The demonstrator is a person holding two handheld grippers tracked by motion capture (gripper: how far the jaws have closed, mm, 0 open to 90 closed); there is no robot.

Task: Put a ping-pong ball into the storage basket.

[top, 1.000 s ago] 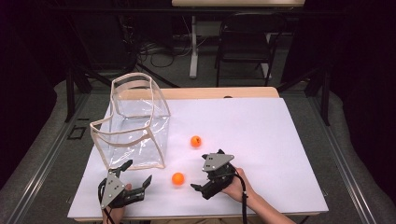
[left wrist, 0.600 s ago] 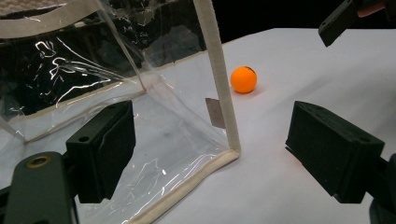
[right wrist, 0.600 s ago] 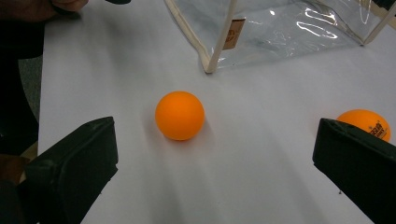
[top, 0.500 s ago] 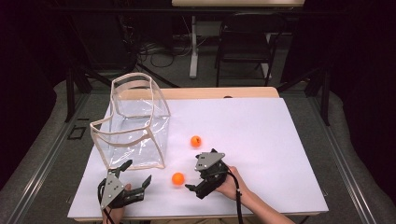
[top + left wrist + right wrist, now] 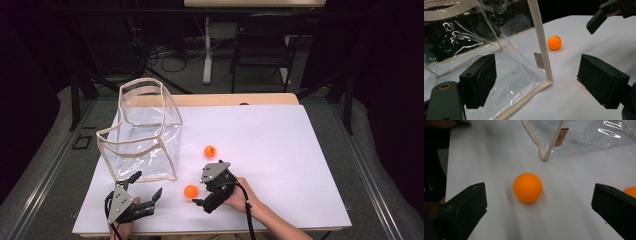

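Two orange ping-pong balls sit on the white bench beside a clear plastic bag point(image 5: 145, 137) with cream piping. The right tongs point(image 5: 200, 196), jaws spread wide, are levelled at the nearer ball point(image 5: 190, 191), which lies between and just ahead of them, untouched. A clean pick likely calls for sliding forward until the jaws flank the ball's middle, then closing gently so the smooth, glossy sphere cannot roll. The left tongs point(image 5: 147, 190) rest released near the bag's corner; the farther ball point(image 5: 210, 151) lies apart.
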